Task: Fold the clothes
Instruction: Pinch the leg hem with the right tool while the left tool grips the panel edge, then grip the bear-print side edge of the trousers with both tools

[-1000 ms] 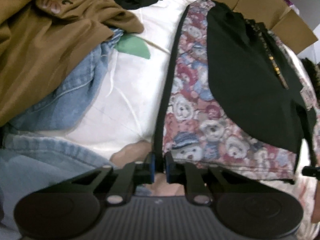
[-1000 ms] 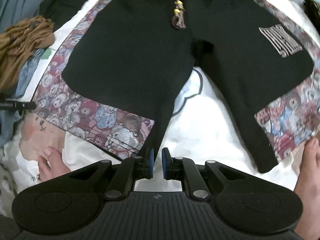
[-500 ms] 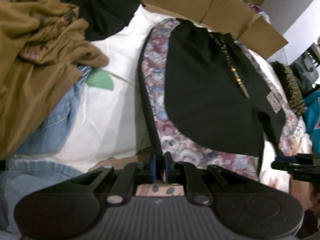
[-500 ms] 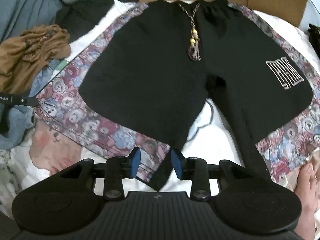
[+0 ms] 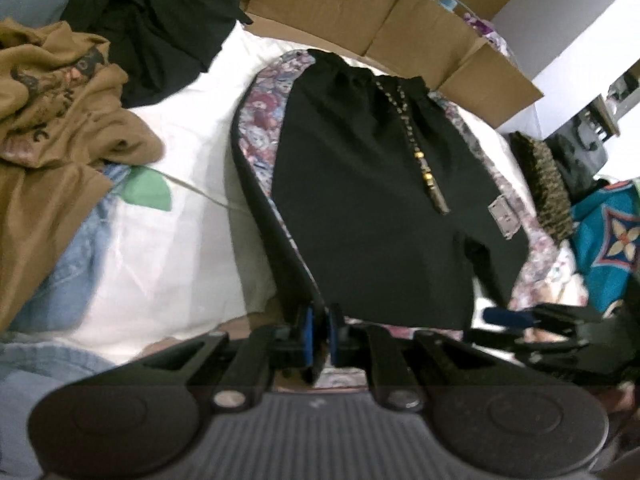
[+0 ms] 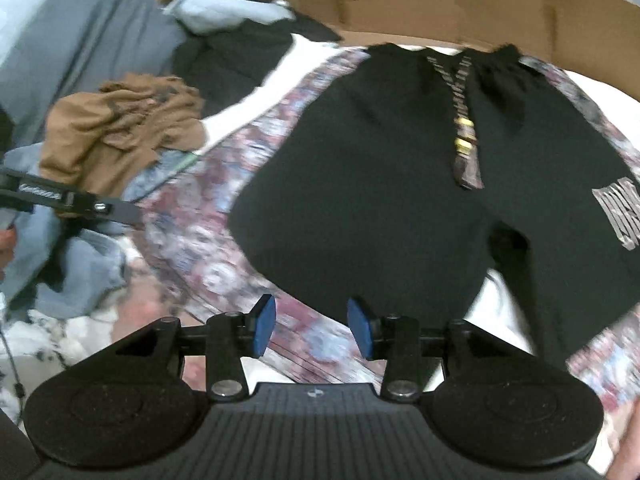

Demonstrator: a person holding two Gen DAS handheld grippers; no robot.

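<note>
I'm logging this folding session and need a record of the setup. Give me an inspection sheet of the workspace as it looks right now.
Surface: white bedsheet with printed figures, mostly covered by clothes.
Job's things: black shorts with teddy-bear print side panels, spread flat, beaded drawstring lying on the front.
Clutter: brown T-shirt crumpled over blue jeans; black garment heaped behind; grey-blue cloth further off.
Grippers: left gripper shut on the shorts' outer hem corner; right gripper with jaws opening, not pressing on anything.
Cables: thin dark cord at the sheet's edge.
Surroundings: cardboard box behind the shorts; teal patterned fabric to the side.
</note>
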